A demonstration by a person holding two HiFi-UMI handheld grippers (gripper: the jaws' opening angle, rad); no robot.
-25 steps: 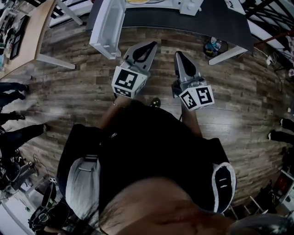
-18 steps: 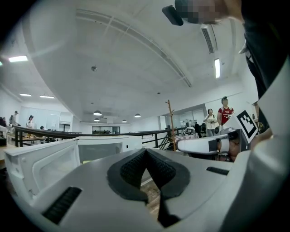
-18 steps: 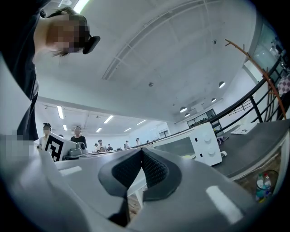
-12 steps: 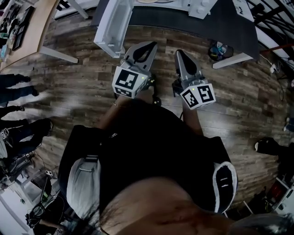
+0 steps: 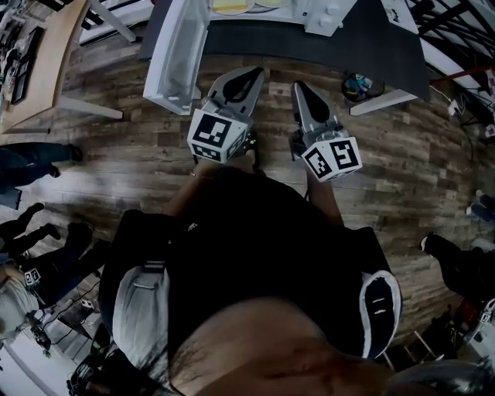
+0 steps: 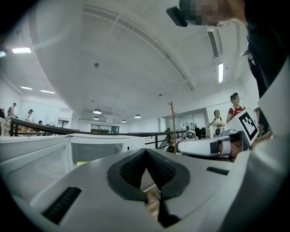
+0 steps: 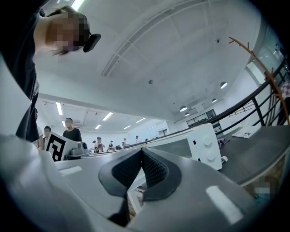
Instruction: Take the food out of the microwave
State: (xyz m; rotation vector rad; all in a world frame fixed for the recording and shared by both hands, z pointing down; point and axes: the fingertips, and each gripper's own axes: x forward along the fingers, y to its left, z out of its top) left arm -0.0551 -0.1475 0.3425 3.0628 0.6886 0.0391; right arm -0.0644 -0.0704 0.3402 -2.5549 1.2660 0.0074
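Left claw [image 5: 249, 76] clenched, pads together, nothing between them. Right claw [image 5: 301, 87] likewise clenched and empty, just beside left. Both held above wooden floor [image 5: 131, 155], pointing toward dark desk [image 5: 387, 46]. White microwave [image 5: 325, 11] stands on desk, two round knobs on its front panel. Microwave door [image 5: 176, 54] swung wide open toward person, just ahead of left claw. Food [image 5: 230, 6], pale yellow, sits inside microwave cavity at top edge of head view, well apart from both claws.

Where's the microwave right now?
Head view, top centre: the microwave sits on the dark table, its door open leftward, beyond the left gripper and right gripper.
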